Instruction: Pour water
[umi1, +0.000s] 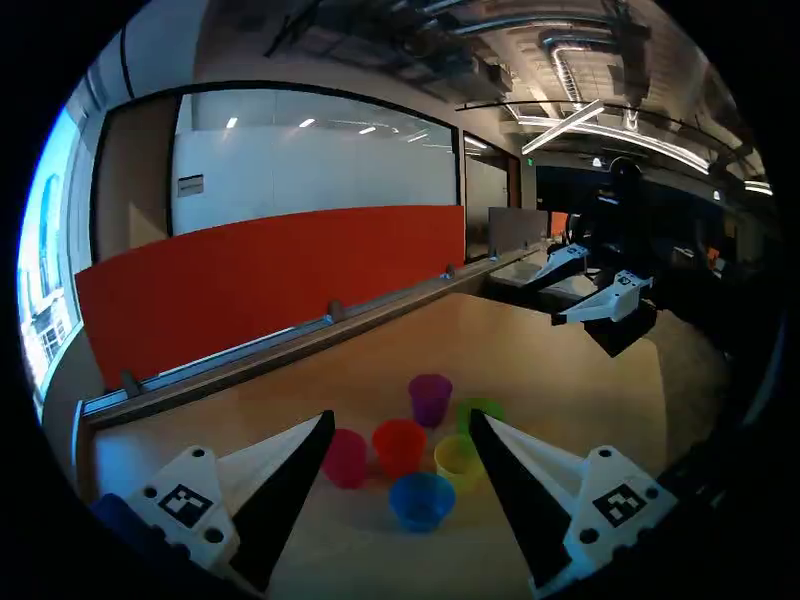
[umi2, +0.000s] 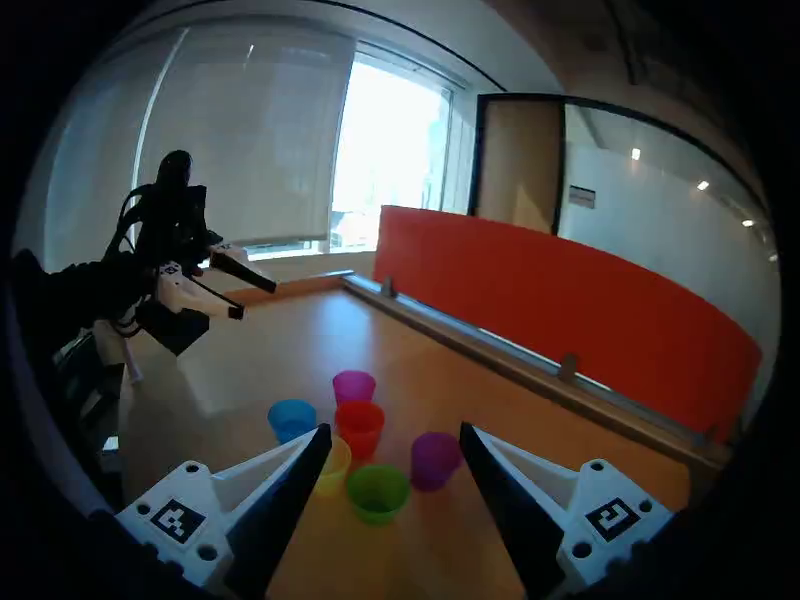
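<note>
- Progress: pouring not begun, as I judge it. You hold nothing in either tool, and no cup is lifted or tipped.
- Left hand-held gripper (umi1: 400, 418): released, jaws spread wide with nothing between them. You have it hovering above the cup group, aimed down at it.
- Right hand-held gripper (umi2: 394, 430): also released and empty. You have it hovering over the same group from the opposite side.
- Task things: six small plastic cups stand upright in a tight group on the bench (umi1: 560, 370).
  - Purple cup (umi1: 430, 397) and green cup (umi1: 483, 408) are farthest from your left tool.
  - Pink cup (umi1: 346, 457), red cup (umi1: 399, 445) and yellow cup (umi1: 456, 460) form the middle row.
  - Blue cup (umi1: 421, 500) is nearest.
  - Neighbours sit just beside or against one another; I cannot tell which.
- Water: cannot tell whether any cup holds water. The insides are too small and dim in both views.
- Left to do (judgement): all of it. You need to choose a source cup, clench on it, lift it clear, carry it over a receiving cup, tilt it, then set it back upright.
- Note: the tight packing leaves you little finger room. An outer cup such as the blue one looks the easier first grasp.
</note>
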